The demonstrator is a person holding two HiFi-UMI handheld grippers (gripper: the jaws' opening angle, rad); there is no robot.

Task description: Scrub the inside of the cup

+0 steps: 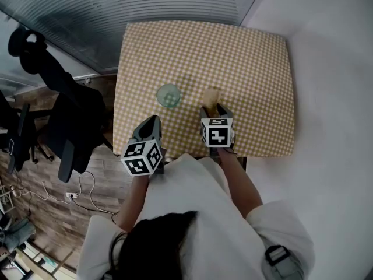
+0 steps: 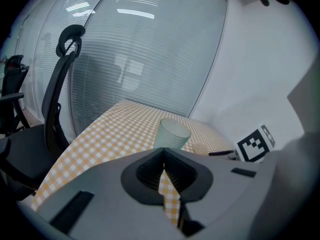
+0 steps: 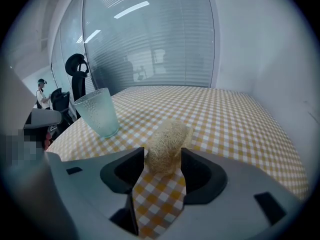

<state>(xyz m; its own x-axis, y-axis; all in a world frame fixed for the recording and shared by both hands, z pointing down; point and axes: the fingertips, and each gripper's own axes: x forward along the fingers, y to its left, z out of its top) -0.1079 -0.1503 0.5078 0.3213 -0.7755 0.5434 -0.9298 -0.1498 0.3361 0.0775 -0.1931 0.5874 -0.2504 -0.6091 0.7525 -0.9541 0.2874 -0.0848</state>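
A clear frosted cup (image 1: pixel 168 95) (image 2: pixel 172 134) (image 3: pixel 98 112) stands upright on the yellow checked table (image 1: pixel 256 69). To its right lies a tan loofah scrubber (image 1: pixel 211 94) (image 3: pixel 166 145) (image 2: pixel 200 148). My right gripper (image 1: pixel 213 108) (image 3: pixel 162 157) is open, and the near end of the scrubber sits between its jaws on the cloth. My left gripper (image 1: pixel 152 121) (image 2: pixel 165 168) is shut and empty. It hovers near the table's front edge, a short way in front of the cup, pointing at it.
A black office chair (image 1: pixel 70 115) (image 2: pixel 55 94) stands left of the table. A ribbed glass wall (image 1: pixel 145 4) runs behind the table and a white wall (image 1: pixel 332 69) lies to its right. Bare checked cloth spreads beyond the cup and scrubber.
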